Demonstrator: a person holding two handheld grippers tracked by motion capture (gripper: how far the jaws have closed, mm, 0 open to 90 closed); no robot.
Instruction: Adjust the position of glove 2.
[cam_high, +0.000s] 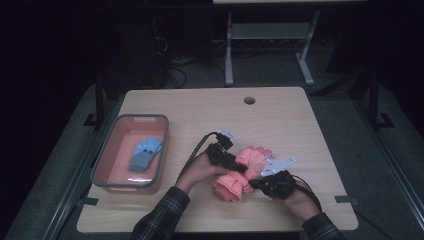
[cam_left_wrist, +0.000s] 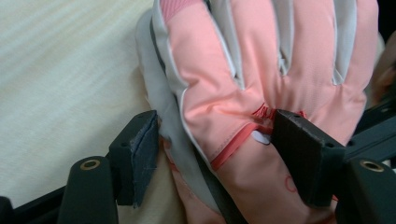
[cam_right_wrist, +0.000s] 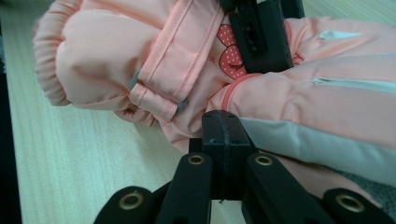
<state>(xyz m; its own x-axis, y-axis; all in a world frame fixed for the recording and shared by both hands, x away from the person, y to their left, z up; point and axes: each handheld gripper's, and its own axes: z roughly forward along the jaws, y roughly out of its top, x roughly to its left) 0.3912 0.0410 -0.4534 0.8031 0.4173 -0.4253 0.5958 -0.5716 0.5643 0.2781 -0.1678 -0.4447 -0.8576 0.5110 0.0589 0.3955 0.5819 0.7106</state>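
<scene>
Pink glove (cam_high: 243, 172): we see it on the table (cam_high: 280, 120), right of the bin (cam_high: 160, 155).
Left gripper (cam_high: 241, 167): we read its jaws as clamped across the glove's palm, one pad per side.
Right gripper (cam_high: 254, 184): our view has its jaws fully closed, tips touching the glove's edge.
Bin: holds a blue glove (cam_high: 144, 154), well apart from the pink one.

Pink padded glove (cam_high: 243, 172) with grey finger panels and ribbed cuff, lying flat on the table's near-centre, fingers pointing away, cuff end bunched toward the near edge.
</scene>
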